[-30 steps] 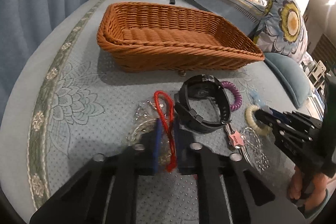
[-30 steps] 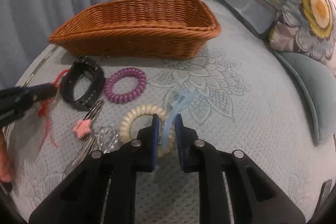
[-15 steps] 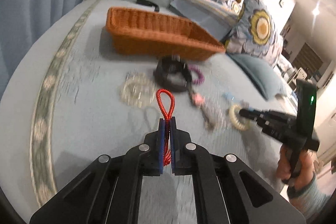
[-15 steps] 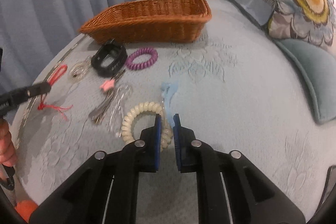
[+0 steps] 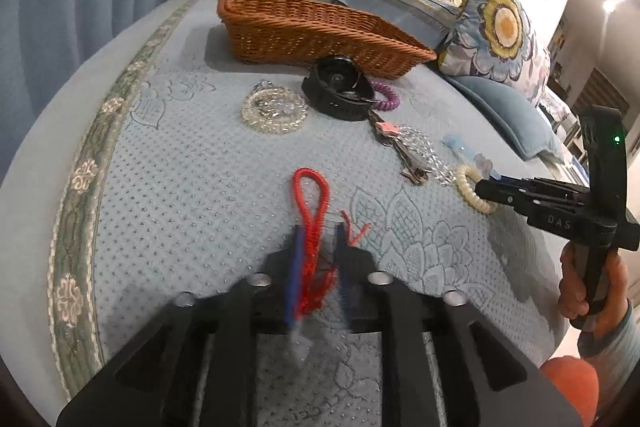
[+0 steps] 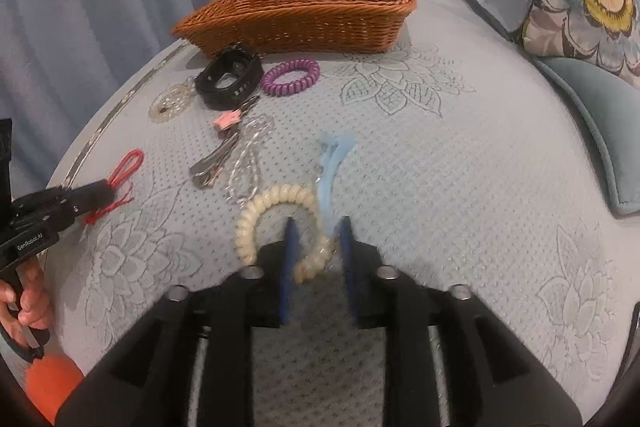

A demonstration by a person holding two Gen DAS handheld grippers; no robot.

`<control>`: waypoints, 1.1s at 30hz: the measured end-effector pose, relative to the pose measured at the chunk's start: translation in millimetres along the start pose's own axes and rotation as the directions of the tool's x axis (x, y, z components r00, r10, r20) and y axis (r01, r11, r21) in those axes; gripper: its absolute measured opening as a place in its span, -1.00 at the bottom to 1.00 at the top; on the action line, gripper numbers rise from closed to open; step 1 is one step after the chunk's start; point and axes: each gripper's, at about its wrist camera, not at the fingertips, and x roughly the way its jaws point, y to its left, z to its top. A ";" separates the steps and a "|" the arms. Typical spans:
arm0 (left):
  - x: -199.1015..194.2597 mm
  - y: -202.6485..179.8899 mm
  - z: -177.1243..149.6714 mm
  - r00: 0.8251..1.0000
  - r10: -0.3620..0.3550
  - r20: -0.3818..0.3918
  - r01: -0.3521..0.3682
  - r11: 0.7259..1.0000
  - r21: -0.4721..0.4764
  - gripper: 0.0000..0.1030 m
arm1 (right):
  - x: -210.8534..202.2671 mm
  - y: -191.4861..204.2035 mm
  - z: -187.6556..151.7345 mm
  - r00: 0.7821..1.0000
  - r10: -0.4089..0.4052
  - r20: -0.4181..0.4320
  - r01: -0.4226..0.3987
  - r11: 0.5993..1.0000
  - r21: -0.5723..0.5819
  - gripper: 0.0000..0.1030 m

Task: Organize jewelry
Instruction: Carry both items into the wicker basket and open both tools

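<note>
On the quilted bedspread (image 5: 192,195), a looped red cord (image 5: 311,211) lies frayed.

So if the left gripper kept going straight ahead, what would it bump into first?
The left gripper already straddles the red cord bracelet, so that first. Beyond it, probably the clear bead bracelet; depth is unclear.

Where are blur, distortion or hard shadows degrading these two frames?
Left wrist view: the left gripper fingertips are motion-smeared, the red cord bracelet between them partly so; the wicker basket casts a hard shadow to its left. Right wrist view: the right gripper fingertips and the near end of the cream coil hair tie are blurred. Both views: fisheye bends the bedspread.
</note>
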 end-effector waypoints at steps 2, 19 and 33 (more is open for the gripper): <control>-1.3 -4.9 -2.8 1.000 0.006 0.012 -0.006 1.000 0.012 -0.32 | -1.2 0.6 -0.4 1.000 -0.017 0.012 0.017 1.000 0.005 -0.42; 6.9 -22.4 -5.8 0.981 0.190 0.044 -0.193 0.976 0.099 -0.96 | 1.9 -8.0 19.0 0.995 0.010 0.095 -0.019 0.995 0.098 -0.88; -25.5 -32.3 92.4 0.966 0.052 0.252 -0.083 0.990 0.114 -0.96 | -27.1 -9.4 117.5 0.961 0.063 0.268 -0.078 0.996 0.044 -0.88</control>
